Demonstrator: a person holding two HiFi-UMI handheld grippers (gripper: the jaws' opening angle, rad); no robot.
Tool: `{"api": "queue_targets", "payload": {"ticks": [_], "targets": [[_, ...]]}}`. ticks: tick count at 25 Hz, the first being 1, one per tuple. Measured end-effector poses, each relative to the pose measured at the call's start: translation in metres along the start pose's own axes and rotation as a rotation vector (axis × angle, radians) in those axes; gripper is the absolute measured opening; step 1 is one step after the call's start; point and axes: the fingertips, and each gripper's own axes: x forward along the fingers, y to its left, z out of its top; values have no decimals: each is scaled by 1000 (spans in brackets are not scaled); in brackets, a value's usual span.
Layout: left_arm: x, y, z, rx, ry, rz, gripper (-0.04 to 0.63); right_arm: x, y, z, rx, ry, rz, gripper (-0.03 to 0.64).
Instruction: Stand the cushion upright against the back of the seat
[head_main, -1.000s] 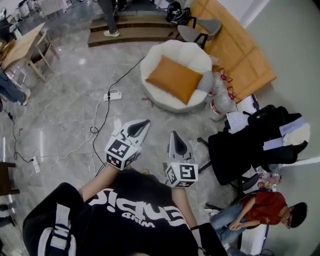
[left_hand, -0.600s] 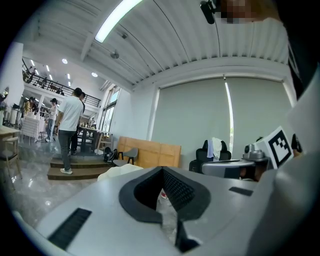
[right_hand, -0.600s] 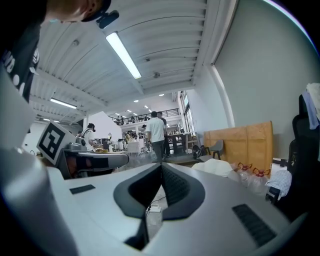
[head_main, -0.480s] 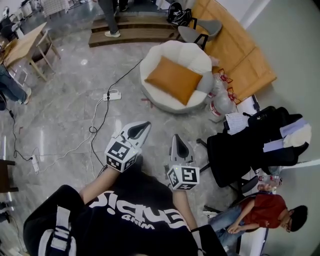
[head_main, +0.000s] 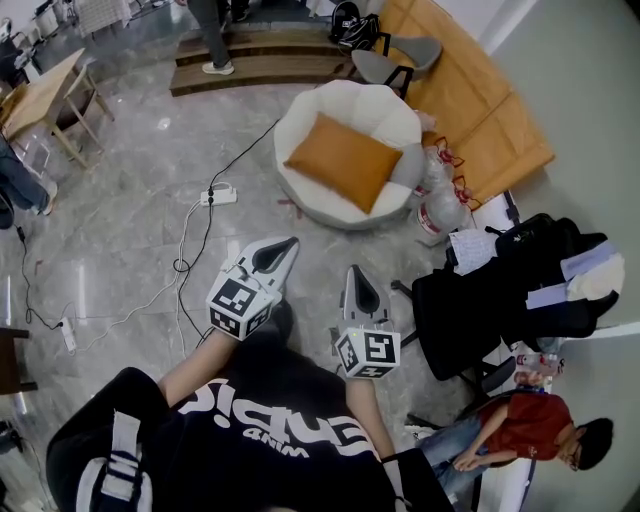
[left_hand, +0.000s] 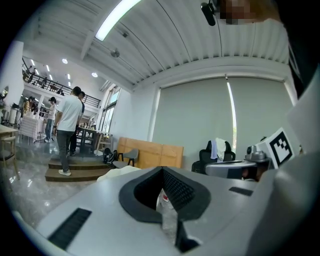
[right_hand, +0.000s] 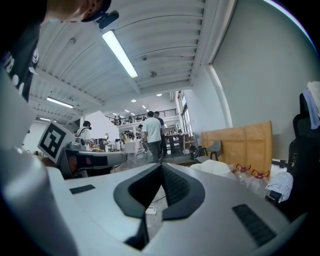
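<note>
Orange cushion (head_main: 345, 161): lying flat on round white seat (head_main: 372, 104), well apart from both tools. Left gripper (head_main: 288, 245), right gripper (head_main: 352, 272): jaws closed, nothing held. Step judged: approach; next, reach the seat and open jaws for the cushion's edge.

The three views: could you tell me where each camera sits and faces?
Head view: on the person's head, looking steeply down at cushion and seat; shirt, left gripper, right gripper show.
Left gripper view: on that gripper, looking level along shut jaws; right gripper at right.
Right gripper view: likewise; left gripper at left.
Both gripper views share the wooden panel.
</note>
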Motion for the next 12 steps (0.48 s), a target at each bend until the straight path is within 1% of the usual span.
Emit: {"api": "queue_targets", "payload": {"ticks": [7, 12], "targets": [[37, 31, 7, -2, 13, -5, 9, 50, -15, 0, 20, 20, 15, 21], [77, 66, 22, -13, -15, -12, 9, 97, -32, 12, 3, 21, 27, 21]]}}
